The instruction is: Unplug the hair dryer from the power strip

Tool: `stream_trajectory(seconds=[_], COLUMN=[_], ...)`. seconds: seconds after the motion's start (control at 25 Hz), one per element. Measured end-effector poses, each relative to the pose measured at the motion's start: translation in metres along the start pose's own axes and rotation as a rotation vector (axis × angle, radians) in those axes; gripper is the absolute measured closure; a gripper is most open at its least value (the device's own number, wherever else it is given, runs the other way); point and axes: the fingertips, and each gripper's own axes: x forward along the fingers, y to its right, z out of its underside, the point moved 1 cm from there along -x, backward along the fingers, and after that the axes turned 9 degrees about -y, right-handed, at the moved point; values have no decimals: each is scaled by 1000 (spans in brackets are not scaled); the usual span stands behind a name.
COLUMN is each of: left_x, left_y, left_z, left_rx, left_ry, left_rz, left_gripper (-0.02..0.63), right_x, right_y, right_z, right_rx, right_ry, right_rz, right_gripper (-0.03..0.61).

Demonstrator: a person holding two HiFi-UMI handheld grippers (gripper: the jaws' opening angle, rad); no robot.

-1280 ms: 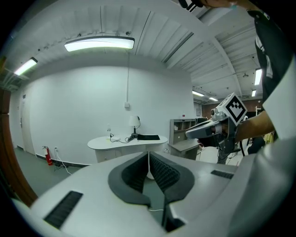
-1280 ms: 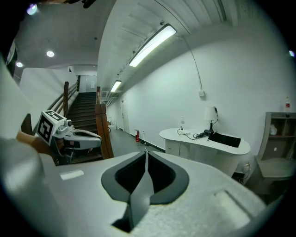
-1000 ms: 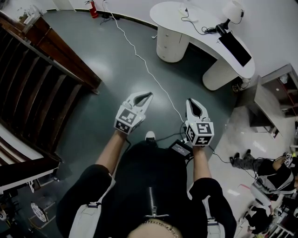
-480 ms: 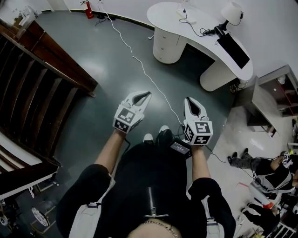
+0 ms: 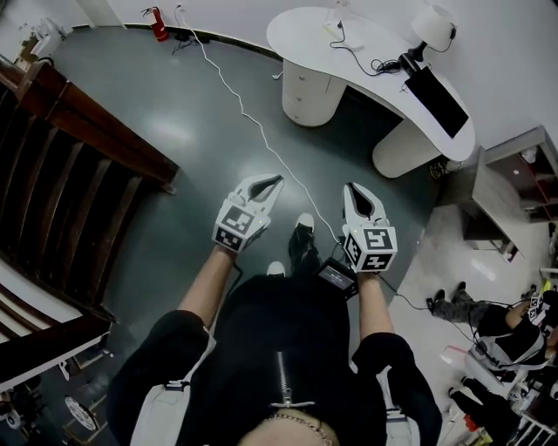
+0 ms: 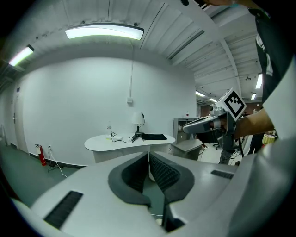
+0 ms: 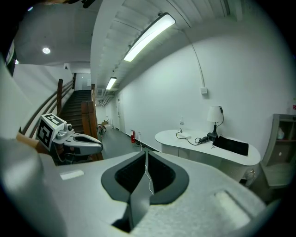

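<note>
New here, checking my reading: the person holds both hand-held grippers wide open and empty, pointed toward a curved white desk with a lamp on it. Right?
Only "wide open" is wrong. The left hand-held gripper and the right hand-held gripper are both shut, jaws together with nothing between them; the left gripper view and the right gripper view show it. The rest stands: empty, pointed toward the curved white desk with its lamp.

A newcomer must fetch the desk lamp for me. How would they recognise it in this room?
Find the curved white desk against the white wall. At its right end in the head view stands the lamp, beside a flat black pad. Only it has a white shade on a dark stem; its neighbours lie flat.
</note>
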Motion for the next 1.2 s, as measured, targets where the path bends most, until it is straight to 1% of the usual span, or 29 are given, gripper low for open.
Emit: stream_trajectory(seconds=[0.12, 0.4, 0.68, 0.96, 1.2], left_x=[22, 79, 121, 162, 177], left_y=[-16, -50, -81, -97, -118], left_z=[-10, -46, -73, -88, -96], left_rx=[-2, -11, -27, -28, -38], left_ry=[-9, -20, -21, -39, -45], left_rz=[-5, -30, -63, -86, -120], left_gripper=[595, 595, 595, 595, 595], right_x=[20, 71, 112, 143, 164], right_y=[15, 67, 103, 135, 156], right_z=[-14, -51, -85, -98, -110], right_rx=[0, -6, -29, -32, -39], right_ry=[1, -3, 3, 3, 2], right_rz=[-9, -45, -83, -120, -138], right_gripper=[569, 569, 569, 569, 569])
